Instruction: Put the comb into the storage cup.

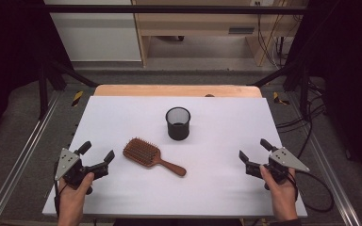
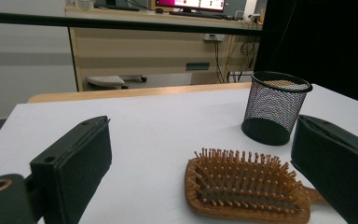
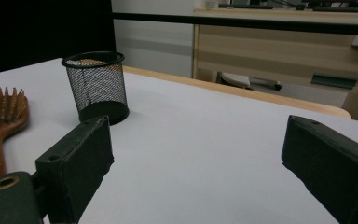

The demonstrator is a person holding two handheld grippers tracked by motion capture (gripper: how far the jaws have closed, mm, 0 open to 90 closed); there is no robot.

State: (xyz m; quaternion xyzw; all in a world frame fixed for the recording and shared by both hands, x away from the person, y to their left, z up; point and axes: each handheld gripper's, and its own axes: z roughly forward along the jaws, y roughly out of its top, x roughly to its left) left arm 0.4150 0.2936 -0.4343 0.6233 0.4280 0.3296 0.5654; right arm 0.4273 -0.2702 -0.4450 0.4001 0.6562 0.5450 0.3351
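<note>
Hairbrush (image 1: pixel 150 155) bristles up beside mesh cup (image 1: pixel 177 123); left tongs (image 1: pixel 97 157), right tongs (image 1: pixel 253 153) spread wide, empty.

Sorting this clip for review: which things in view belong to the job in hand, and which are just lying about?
In the job: wooden hairbrush, bristles up; black mesh cup, upright; left gripper and right gripper, both open.
Lying about: shelf unit and cables, off the table.

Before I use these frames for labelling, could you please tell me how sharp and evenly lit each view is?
High view: soft, dark at both sides, white table sheet evenly lit. Left gripper view: wooden paddle hairbrush crisp, black mesh cup clear, background soft. Right gripper view: near jaws slightly blurred, faint shadow beside the cup.
</note>
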